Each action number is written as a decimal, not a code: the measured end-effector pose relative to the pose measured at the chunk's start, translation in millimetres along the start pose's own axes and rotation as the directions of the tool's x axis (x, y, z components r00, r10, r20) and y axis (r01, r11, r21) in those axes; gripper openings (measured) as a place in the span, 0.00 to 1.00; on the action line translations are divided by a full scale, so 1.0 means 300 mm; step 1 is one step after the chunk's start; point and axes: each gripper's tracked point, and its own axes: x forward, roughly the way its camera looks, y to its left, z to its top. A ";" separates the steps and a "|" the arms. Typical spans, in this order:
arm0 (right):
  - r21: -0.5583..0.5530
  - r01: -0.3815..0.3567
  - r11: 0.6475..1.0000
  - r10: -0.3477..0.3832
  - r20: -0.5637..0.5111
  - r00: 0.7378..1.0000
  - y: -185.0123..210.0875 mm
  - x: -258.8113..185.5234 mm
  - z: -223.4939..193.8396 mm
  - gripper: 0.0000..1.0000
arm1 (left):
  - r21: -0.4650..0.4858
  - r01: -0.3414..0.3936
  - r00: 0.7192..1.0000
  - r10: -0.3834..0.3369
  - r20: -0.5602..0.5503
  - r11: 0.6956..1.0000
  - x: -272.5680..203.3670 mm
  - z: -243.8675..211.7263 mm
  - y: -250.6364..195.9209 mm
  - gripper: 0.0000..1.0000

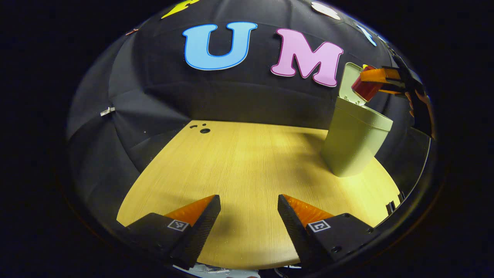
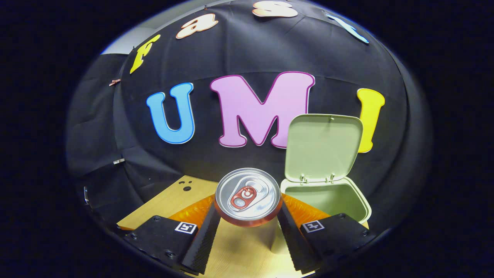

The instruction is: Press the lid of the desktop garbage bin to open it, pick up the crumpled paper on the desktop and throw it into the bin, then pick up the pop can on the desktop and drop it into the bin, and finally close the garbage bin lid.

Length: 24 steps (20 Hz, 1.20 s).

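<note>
Now — bin (image 2: 328, 200) lid (image 2: 322, 146) up, open.

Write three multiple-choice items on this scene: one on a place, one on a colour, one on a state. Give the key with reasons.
1. Where is the can?
A. lying on the table
B. between the right gripper's jaws
C. held by the left gripper

2. What colour is the bin?
A. pale green
B. blue
C. white

3. How is the bin's lid?
A. shut flat
B. standing open
C. off, lying on the table

Key: 1 B, both jaws press its sides; 2 A, body and lid are pale green; 3 B, it stands upright on its hinge. The left gripper is open above the table.
</note>
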 end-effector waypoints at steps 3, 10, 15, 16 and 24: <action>0.006 0.016 1.000 -0.016 0.015 1.000 -0.090 0.025 0.027 0.83 | -0.067 -0.021 1.000 0.021 -0.005 0.998 0.015 0.012 -0.039 0.96; 0.041 0.062 0.997 -0.063 0.024 0.998 -0.294 0.084 0.057 0.83 | -0.160 -0.083 0.996 0.078 -0.039 0.984 0.067 0.013 -0.087 0.96; 0.034 0.110 0.993 -0.110 -0.018 0.994 -0.410 0.108 0.007 0.83 | -0.160 -0.104 0.994 0.097 -0.051 0.982 0.084 0.019 -0.080 0.96; 0.032 0.116 0.993 -0.115 -0.021 0.993 -0.423 0.112 0.003 0.83 | -0.162 -0.107 0.994 0.099 -0.056 0.981 0.088 0.015 -0.080 0.96; 0.008 0.133 0.991 -0.132 -0.039 0.990 -0.440 0.128 -0.020 0.84 | -0.127 -0.095 0.995 0.088 -0.054 0.987 0.083 0.006 -0.102 0.96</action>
